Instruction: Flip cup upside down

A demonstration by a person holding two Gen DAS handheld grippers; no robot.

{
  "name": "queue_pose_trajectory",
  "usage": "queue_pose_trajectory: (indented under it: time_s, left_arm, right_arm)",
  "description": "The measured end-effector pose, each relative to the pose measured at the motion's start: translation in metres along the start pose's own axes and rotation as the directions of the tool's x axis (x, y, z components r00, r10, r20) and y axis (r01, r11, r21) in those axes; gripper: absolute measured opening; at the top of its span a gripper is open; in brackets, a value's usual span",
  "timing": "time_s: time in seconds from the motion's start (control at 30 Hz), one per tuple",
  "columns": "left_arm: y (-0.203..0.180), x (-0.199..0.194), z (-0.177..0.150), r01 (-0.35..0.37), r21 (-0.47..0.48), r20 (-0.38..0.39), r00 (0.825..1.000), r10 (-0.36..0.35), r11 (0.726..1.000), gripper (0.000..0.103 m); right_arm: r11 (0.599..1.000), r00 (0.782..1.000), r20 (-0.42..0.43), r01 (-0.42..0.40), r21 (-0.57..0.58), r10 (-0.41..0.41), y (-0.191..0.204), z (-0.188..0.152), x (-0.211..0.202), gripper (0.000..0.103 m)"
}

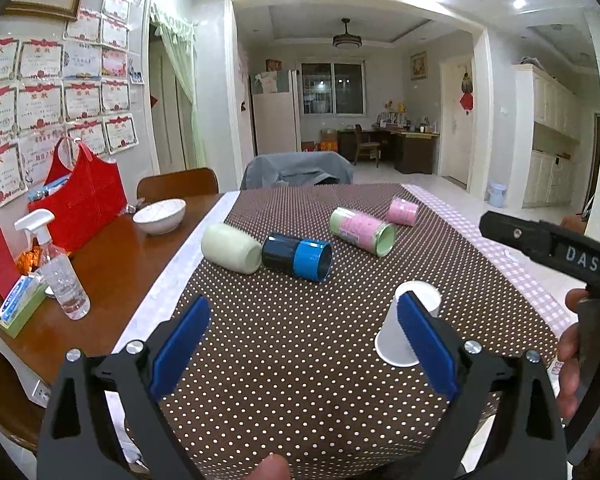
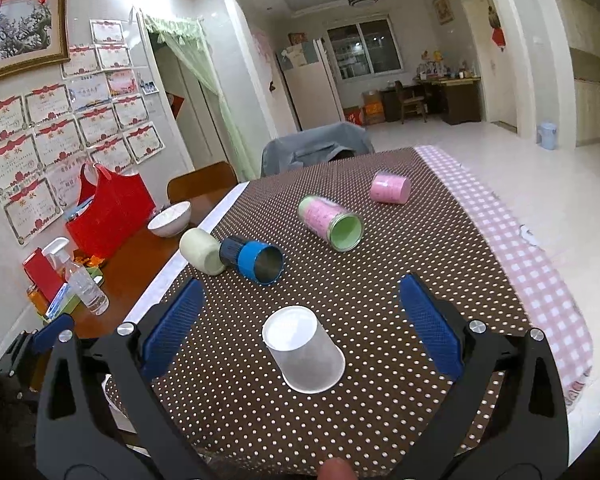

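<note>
A white paper cup (image 2: 305, 351) stands upside down on the brown dotted tablecloth (image 2: 340, 264), its base up. My right gripper (image 2: 300, 312) is open and empty, its blue pads either side of the cup and apart from it. In the left wrist view the same cup (image 1: 410, 322) stands behind the right pad. My left gripper (image 1: 304, 340) is open and empty, left of the cup. Several other cups lie on their sides farther back: a pale green one (image 2: 201, 250), a blue and black one (image 2: 256, 259), a pink and green one (image 2: 330, 222) and a pink one (image 2: 390, 187).
The right gripper's black body (image 1: 556, 252) shows at the right of the left wrist view. A white bowl (image 1: 159, 216), a spray bottle (image 1: 58, 268) and a red bag (image 1: 82, 200) stand on the wooden table at left. A pink checked cloth (image 2: 532, 264) covers the table's right edge.
</note>
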State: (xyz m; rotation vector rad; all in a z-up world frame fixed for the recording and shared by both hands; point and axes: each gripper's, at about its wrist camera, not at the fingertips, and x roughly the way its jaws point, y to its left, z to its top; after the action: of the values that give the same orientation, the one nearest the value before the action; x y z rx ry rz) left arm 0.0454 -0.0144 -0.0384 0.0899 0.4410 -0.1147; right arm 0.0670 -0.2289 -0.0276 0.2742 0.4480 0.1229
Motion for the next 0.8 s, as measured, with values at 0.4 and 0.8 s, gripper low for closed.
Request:
queue_pose_trajectory:
  time_s: [0.4, 0.8]
  left_arm:
    - [-0.003, -0.038, 0.013, -0.014, -0.009, 0.077, 0.997, 0.015, 1.000, 0.093]
    - [-0.002, -0.054, 0.015, -0.040, -0.051, 0.112, 0.993, 0.045, 0.998, 0.093]
  right_arm:
    - [0.990, 0.989, 0.122, 0.097, -0.102, -0.084, 0.019, -0.013, -0.058, 0.097]
    - [0.985, 0.982, 0.155, 0.129, -0.119, -0.110, 0.027, -0.016, -0.070, 0.097]
